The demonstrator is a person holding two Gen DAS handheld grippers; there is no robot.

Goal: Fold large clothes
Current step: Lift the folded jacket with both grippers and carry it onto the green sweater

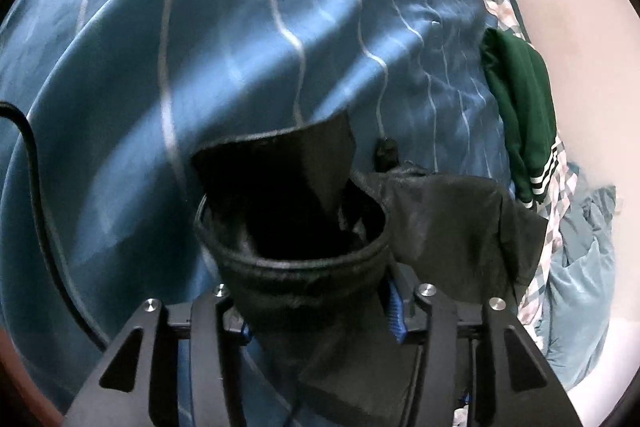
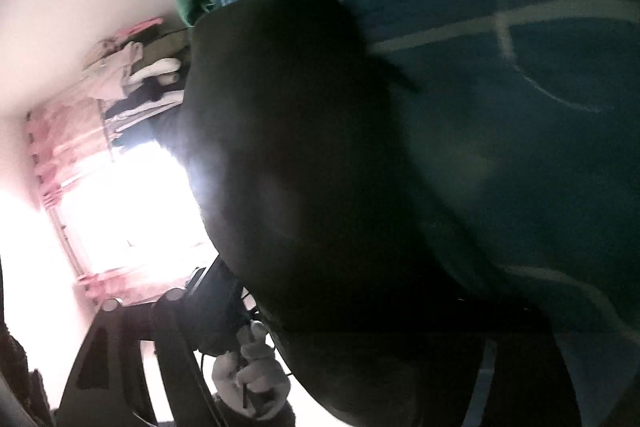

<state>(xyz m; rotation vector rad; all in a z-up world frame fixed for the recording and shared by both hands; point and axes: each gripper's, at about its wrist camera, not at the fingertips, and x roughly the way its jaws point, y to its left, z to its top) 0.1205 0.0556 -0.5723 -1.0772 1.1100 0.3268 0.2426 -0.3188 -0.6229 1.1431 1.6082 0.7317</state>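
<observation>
Clamping the dark garment (image 1: pixel 304 267): left gripper (image 1: pixel 316 311) has its fingers closed on the bunched hem, cloth hanging open above the blue striped bedsheet (image 1: pixel 240 47). Right gripper (image 2: pixel 248 307) is mostly buried under the same dark cloth (image 2: pixel 304 155), can't tell if its fingers are together or apart. Gloved hand (image 2: pixel 250 375) visible below it. Green jacket (image 1: pixel 516 107) lies at the sheet's far edge, near the wall (image 1: pixel 572 27)

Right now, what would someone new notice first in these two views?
A black garment fills the middle, hanging open from the left tool above a blue striped bedsheet. A green garment lies at the bed's right edge. In the right view, a bright window glares behind pink curtains.
</observation>
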